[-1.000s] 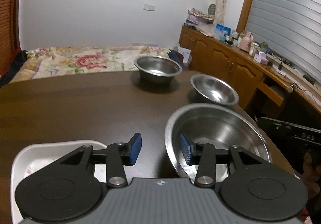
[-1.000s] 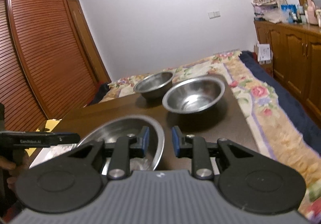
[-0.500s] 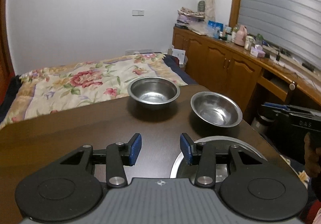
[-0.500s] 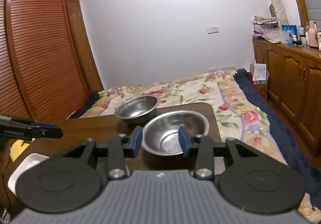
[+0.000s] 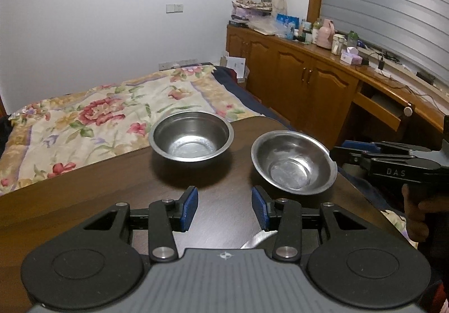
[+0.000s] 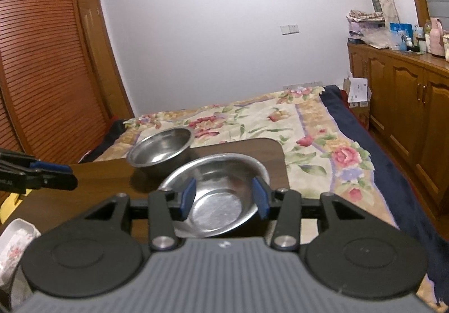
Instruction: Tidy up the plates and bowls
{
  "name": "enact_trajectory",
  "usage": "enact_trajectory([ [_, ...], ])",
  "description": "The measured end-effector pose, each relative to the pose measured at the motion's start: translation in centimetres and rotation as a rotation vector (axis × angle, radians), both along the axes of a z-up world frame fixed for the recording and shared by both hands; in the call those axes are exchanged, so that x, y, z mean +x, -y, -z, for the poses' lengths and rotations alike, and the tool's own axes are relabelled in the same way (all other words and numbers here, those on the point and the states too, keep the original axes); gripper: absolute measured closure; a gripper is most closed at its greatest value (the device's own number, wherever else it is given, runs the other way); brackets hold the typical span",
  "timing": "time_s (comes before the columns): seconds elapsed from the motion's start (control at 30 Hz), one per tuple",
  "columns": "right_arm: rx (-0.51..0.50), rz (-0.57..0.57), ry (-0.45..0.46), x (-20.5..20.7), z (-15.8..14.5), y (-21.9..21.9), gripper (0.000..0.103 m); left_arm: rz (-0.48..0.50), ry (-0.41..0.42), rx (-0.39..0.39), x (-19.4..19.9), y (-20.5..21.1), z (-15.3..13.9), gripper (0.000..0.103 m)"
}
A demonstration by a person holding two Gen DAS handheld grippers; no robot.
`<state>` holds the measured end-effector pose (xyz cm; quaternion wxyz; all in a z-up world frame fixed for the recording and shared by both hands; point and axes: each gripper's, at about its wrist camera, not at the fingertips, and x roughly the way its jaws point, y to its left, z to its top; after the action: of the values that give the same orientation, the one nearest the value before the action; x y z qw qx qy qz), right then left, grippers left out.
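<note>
Two steel bowls stand on the dark wooden table. In the left wrist view the deep bowl is at the far edge and the shallow bowl sits to its right. My left gripper hovers open short of both, holding nothing. A sliver of a larger steel bowl's rim shows under it. In the right wrist view my right gripper is open just above the shallow bowl, a finger on either side of it; the deep bowl lies beyond. Contact with the bowl cannot be told.
A white flowered dish lies at the table's near left. Beyond the table is a bed with a floral cover. Wooden cabinets with clutter run along the right wall, and a slatted wardrobe stands on the left.
Both grippers have moved forward toward the two smaller bowls. The large bowl and white dish have slipped nearly out of the left view. The right gripper's fingers have spread wider and now flank the shallow bowl.
</note>
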<state>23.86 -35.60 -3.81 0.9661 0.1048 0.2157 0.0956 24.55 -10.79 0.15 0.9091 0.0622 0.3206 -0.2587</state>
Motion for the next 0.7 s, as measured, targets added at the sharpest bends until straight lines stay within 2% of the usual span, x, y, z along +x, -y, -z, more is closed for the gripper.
enact_trajectory([
  [0.7,0.053,0.036,-0.069,1.9,1.5,0.9,0.056,0.078,-0.069,-0.005,5.5,4.2,2.0,0.058],
])
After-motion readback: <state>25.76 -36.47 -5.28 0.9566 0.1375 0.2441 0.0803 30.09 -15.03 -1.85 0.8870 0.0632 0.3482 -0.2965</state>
